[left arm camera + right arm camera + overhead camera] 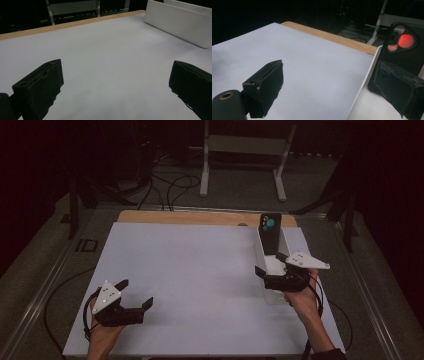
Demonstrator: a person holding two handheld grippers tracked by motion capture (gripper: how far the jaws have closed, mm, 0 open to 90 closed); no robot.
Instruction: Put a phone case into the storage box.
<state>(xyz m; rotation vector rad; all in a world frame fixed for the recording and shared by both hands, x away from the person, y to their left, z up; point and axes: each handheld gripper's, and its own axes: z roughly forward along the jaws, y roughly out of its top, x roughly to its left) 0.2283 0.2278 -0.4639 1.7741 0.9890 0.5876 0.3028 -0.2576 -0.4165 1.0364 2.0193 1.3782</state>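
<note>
Our right gripper (270, 270) hangs over the near end of the white bin (286, 244) at the table's (200, 270) right side, jaws wide, one inside by the upright phone (270, 232), gripping nothing. Our left gripper (135, 295) rests near-left, wide open and empty.

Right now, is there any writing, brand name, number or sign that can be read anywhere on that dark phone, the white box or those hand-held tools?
None can be read.
The phone standing in the white box: round camera lenses on its back, no logo or lettering legible.
White box: plain walls, no label.
The grey plates on the left gripper and the right gripper: small dots, no text.
Table: bare white sheet, no marks.
</note>
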